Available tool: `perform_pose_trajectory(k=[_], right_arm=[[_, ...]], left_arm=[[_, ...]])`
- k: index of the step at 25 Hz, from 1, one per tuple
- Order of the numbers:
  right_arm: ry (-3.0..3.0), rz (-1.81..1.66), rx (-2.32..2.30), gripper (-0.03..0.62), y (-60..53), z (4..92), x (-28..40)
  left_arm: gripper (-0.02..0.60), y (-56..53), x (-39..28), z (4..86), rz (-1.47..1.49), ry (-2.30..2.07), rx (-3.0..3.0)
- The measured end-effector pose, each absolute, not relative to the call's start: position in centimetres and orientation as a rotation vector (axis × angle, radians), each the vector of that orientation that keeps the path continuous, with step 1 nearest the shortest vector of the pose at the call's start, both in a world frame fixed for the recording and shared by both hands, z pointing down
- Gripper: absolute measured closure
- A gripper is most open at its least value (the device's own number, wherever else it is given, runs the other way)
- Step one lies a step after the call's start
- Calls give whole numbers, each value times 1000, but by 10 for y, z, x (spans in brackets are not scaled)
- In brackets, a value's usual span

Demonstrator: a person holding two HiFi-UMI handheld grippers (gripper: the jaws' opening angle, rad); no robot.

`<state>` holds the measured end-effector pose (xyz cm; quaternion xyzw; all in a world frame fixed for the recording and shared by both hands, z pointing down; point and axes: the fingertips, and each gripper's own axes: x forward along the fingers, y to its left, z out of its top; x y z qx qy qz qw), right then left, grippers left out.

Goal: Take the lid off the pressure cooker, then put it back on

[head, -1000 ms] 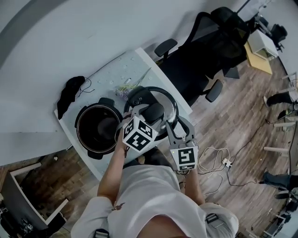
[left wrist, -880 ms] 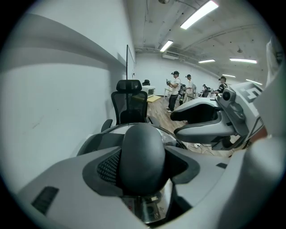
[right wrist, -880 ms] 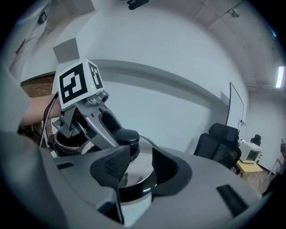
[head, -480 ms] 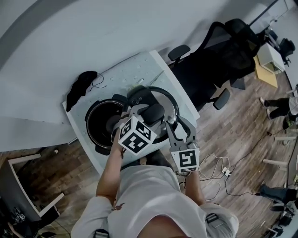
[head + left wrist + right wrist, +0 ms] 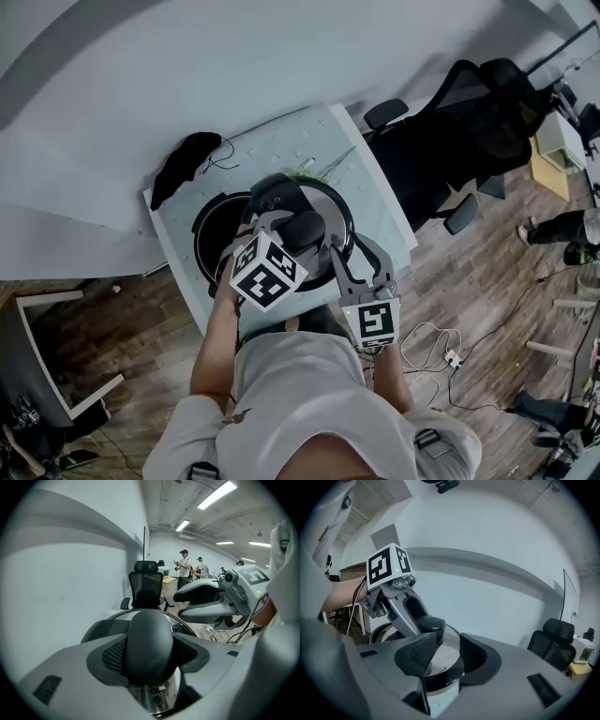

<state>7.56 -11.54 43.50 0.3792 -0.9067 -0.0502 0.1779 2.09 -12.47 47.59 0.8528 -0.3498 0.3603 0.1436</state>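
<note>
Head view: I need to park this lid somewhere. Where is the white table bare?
Bare: the far strip of the white table between the crumpled black cloth and the thin green sprig. Crowded: the near half, filled by the open black cooker pot and the held round steel lid.

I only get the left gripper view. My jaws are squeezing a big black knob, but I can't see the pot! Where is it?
Observer: In the head view the lid overlaps only the right part of the open pot.
Operator: Is the other gripper holding too?
Observer: The right gripper has its jaws apart, the lid's black rim low between them; whether they squeeze, I can't tell.
Operator: Anything else on the table?
Observer: A black bundle lies at the table's far left corner, apart from the pot.
</note>
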Motion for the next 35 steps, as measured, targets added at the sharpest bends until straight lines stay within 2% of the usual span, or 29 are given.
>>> perform_pose_trajectory(k=[19, 35], right_arm=[[-2624, -150, 839, 436, -99, 450, -7], [-2631, -151, 794, 436, -98, 452, -26]], left_arm=[[307, -98, -55, 499, 1047, -1035, 2342], [307, -93, -84, 516, 1117, -994, 2307]])
